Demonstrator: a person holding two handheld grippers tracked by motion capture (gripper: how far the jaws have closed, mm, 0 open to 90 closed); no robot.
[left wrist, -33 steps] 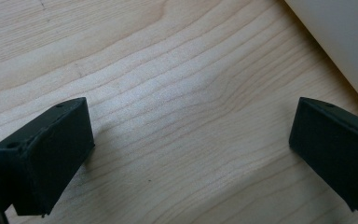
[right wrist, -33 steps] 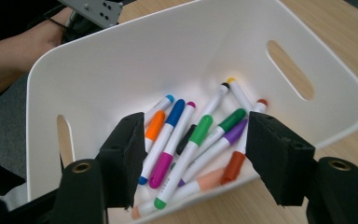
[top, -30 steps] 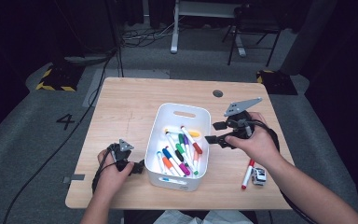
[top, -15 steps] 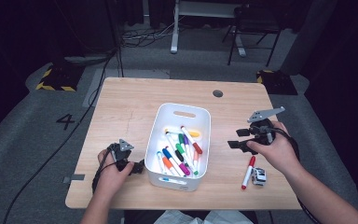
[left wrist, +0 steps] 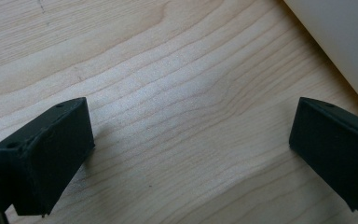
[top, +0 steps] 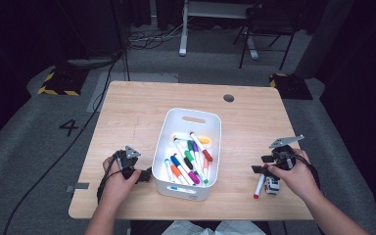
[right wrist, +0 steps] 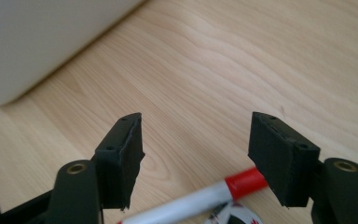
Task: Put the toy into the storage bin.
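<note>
Marker (top: 259, 186), white-bodied with a red cap, lies on the pale wooden bench (top: 142, 117) at four o'clock from the white bin (top: 210, 147) of mixed markers. Grey carpet and dark surroundings lie beyond. Right claw (right wrist: 196, 154) hangs released just above it; left claw (left wrist: 186, 144) rests released at the bin's eight o'clock.
</note>
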